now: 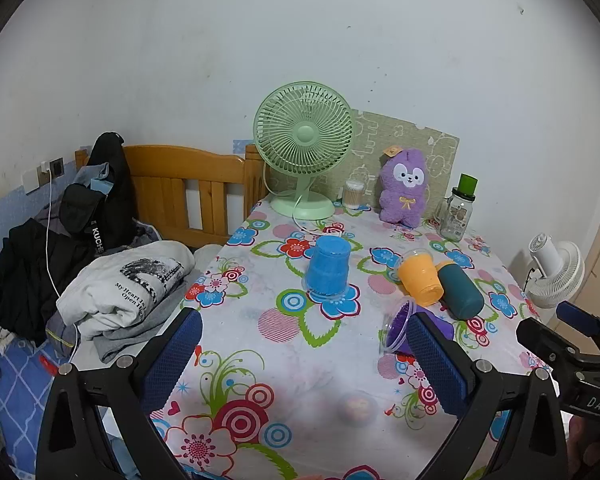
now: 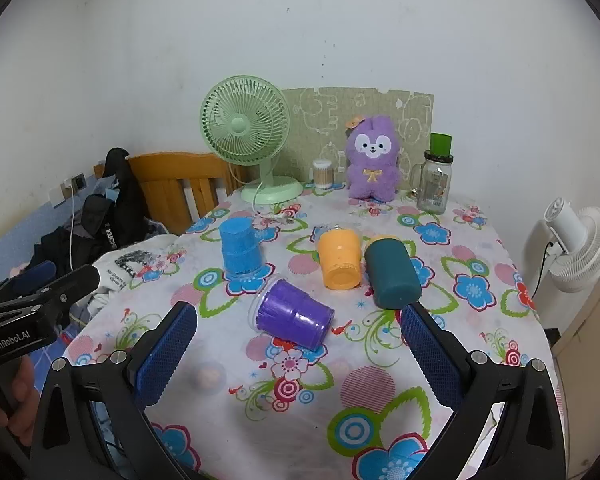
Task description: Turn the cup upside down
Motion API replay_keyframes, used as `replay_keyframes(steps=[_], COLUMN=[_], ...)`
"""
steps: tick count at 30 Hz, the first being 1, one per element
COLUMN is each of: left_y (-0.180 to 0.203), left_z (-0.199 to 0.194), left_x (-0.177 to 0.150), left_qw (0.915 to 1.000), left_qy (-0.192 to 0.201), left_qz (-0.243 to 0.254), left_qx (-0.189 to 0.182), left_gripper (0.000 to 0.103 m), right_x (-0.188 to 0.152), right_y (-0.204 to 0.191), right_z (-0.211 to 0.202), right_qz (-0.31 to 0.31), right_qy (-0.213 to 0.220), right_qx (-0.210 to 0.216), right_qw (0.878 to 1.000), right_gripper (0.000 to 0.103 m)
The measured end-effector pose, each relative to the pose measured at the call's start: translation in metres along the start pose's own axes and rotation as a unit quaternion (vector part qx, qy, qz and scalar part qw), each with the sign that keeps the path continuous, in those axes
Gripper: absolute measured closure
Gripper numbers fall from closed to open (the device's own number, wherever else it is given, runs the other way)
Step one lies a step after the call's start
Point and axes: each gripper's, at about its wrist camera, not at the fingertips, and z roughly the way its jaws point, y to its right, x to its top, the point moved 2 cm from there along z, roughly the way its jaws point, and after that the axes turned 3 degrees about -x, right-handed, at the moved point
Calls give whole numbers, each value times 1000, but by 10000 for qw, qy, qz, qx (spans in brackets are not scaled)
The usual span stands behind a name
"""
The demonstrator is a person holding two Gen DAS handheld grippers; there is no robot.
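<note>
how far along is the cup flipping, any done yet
Done: the blue cup already stands upside down on the tablecloth. In hand: nothing; the left gripper and right gripper are both open and empty. Left: the purple cup, orange cup and teal cup lie on their sides.

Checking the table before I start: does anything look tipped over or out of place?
Three cups lie on their sides mid-table: the purple cup, orange cup and teal cup. Only the blue cup stands, upside down.
</note>
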Motion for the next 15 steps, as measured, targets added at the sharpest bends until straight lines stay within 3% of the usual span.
replay_keyframes(steps=[15], left_y=[0], left_z=[6], left_x=[-6], left_qw=[10000], left_qy=[-20], left_qz=[12], left_qx=[-14], left_gripper=[0], right_x=[-3], right_y=[2], right_z=[4], right_qz=[30], right_qy=[-61], right_qx=[-15], right_qw=[10000], right_gripper=[0])
